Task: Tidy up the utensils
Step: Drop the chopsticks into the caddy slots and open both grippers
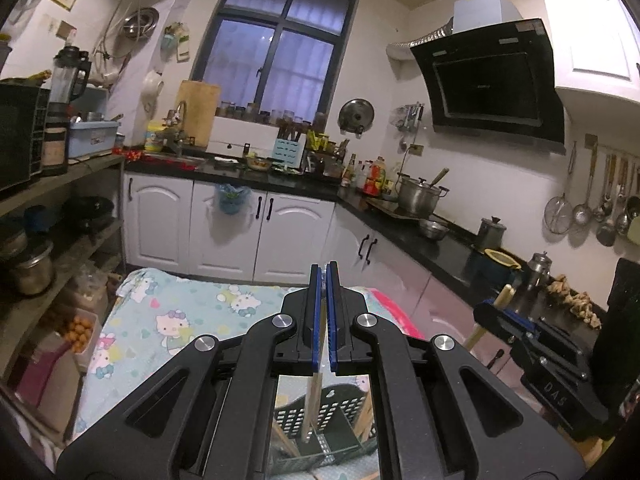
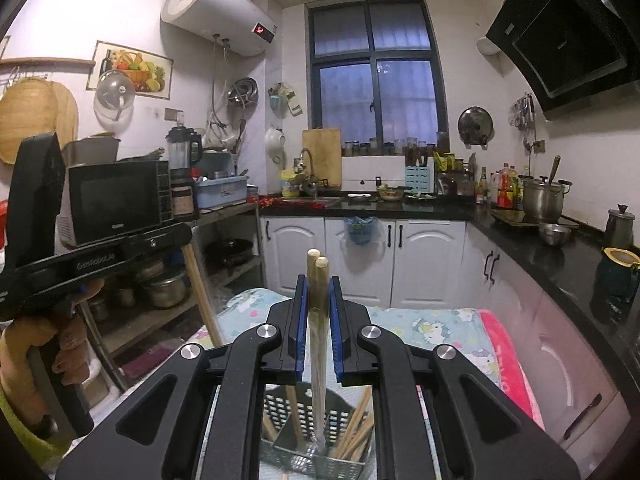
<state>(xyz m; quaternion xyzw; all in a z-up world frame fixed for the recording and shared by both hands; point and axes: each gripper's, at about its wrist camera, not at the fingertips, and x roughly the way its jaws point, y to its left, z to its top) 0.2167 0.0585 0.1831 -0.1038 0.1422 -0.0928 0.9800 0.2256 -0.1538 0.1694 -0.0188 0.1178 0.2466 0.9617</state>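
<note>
The right tool [image 2: 319, 280] is clenched on a pair of pale wooden chopsticks [image 2: 317, 300], its blue pads pressed against them from either side. The two sticks stand nearly upright between the fingers, their blunt round ends poking above the fingertips, while their lower ends run down into a dark perforated basket [image 2: 320, 436] directly below. That basket already holds several other wooden sticks [image 2: 358, 428] leaning against its right side, and another at the left.

The left tool [image 1: 324, 276] is almost fully closed, with only a thin gap between its blue pads. A single slim wooden chopstick [image 1: 314, 396] runs down through that gap toward the same perforated basket [image 1: 340, 412]; the pads grip it along its upper length. In the right wrist view this tool shows at the left edge, held by a hand [image 2: 52, 360], with a long wooden stick [image 2: 202, 300] slanting down from it.

In the left wrist view the right tool [image 1: 500, 312] appears at the right, a wooden end sticking out above it.

The basket sits on a bench covered with a light blue cartoon-cat cloth [image 1: 176, 320], with a pink cloth [image 2: 504, 356] along its right side. Behind stand white cabinets [image 2: 360, 260] under a black countertop [image 2: 400, 208].
</note>
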